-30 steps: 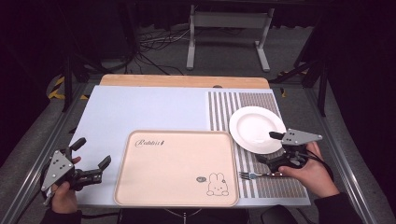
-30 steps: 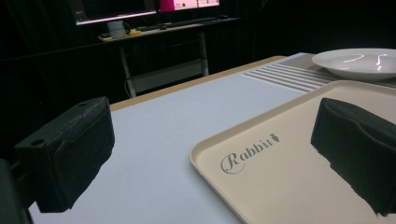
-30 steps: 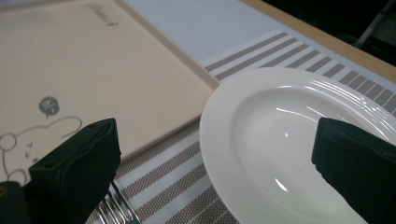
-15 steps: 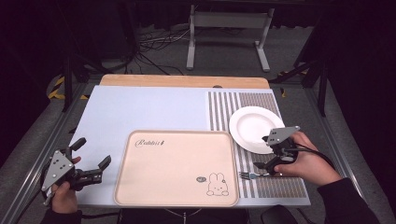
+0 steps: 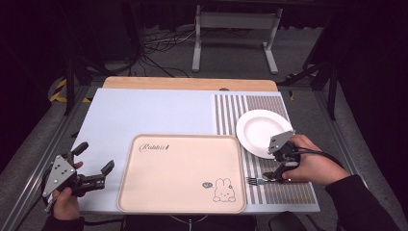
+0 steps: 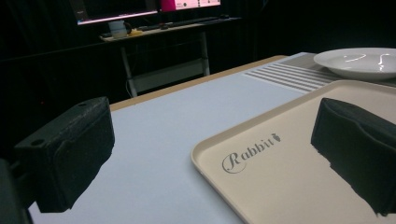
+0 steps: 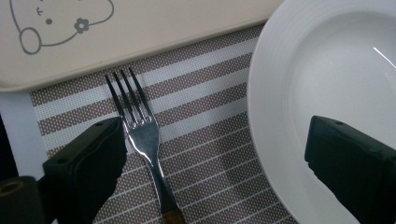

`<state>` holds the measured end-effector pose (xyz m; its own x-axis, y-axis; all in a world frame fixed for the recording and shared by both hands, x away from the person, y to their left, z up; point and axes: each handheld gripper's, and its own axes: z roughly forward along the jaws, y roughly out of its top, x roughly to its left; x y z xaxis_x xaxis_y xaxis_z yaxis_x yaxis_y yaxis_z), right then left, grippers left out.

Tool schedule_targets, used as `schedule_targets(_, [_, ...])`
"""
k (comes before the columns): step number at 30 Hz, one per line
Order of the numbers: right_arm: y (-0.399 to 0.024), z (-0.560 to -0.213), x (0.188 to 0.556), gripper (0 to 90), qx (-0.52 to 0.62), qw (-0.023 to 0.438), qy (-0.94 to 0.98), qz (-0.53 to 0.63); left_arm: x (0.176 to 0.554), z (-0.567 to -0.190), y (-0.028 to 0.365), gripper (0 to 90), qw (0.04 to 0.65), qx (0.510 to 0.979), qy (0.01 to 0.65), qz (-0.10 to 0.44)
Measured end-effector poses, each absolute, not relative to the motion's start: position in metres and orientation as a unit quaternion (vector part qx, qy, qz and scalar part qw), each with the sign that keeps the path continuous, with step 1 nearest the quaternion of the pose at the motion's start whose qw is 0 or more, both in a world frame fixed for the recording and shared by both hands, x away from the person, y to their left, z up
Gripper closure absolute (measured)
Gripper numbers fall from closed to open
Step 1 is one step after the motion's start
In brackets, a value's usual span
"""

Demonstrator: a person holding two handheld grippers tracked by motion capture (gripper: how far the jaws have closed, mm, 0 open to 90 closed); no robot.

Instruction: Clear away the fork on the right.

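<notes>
A dark room with a metal stand (image 5: 234, 30) and floor cables is surrounding the pale blue table (image 5: 144, 110). A beige tray (image 5: 180, 173) is lying beside a striped mat (image 5: 284, 190) bearing a white plate (image 5: 260, 130) and fork (image 5: 255, 181). The right gripper (image 5: 280, 163) is hovering wide over the fork; the left gripper (image 5: 94, 166) is waiting wide by the tray.

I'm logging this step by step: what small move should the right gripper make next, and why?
Probably shift the right gripper sideways to centre on the fork, then lower. Its fingers are open, with the fork beside one finger and the other over the plate.
</notes>
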<state>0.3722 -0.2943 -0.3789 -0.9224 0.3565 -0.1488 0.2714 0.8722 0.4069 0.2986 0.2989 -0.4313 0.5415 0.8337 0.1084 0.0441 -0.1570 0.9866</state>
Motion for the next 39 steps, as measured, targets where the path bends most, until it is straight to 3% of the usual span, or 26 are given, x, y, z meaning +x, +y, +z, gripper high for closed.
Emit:
schedule_targets(9, [-0.295, -0.382, 0.371, 9.0, 0.147, 0.104, 0.971, 0.159, 0.299, -0.431, 0.299, 0.2, 0.562, 0.675, 0.325, 0.351])
schedule_targets(17, [-0.295, -0.387, 0.366, 15.6, 0.125, 0.08, 0.978, 0.143, 0.299, -0.431, 0.299, 0.3, 0.561, 0.675, 0.325, 0.352])
schedule_targets(22, [-0.296, -0.392, 0.364, 25.8, 0.106, 0.059, 0.984, 0.134, 0.299, -0.431, 0.299, 0.3, 0.56, 0.676, 0.324, 0.352])
schedule_targets(31, [-0.298, -0.4, 0.361, 30.8, 0.081, 0.033, 0.99, 0.113, 0.299, -0.431, 0.298, 0.2, 0.56, 0.675, 0.326, 0.352])
schedule_targets(35, [-0.299, -0.404, 0.36, 37.3, 0.075, 0.021, 0.993, 0.093, 0.299, -0.432, 0.298, 0.3, 0.56, 0.677, 0.326, 0.35])
schedule_targets(39, [-0.298, -0.406, 0.359, 50.7, 0.087, 0.013, 0.994, 0.069, 0.299, -0.432, 0.298, 0.3, 0.56, 0.676, 0.326, 0.351])
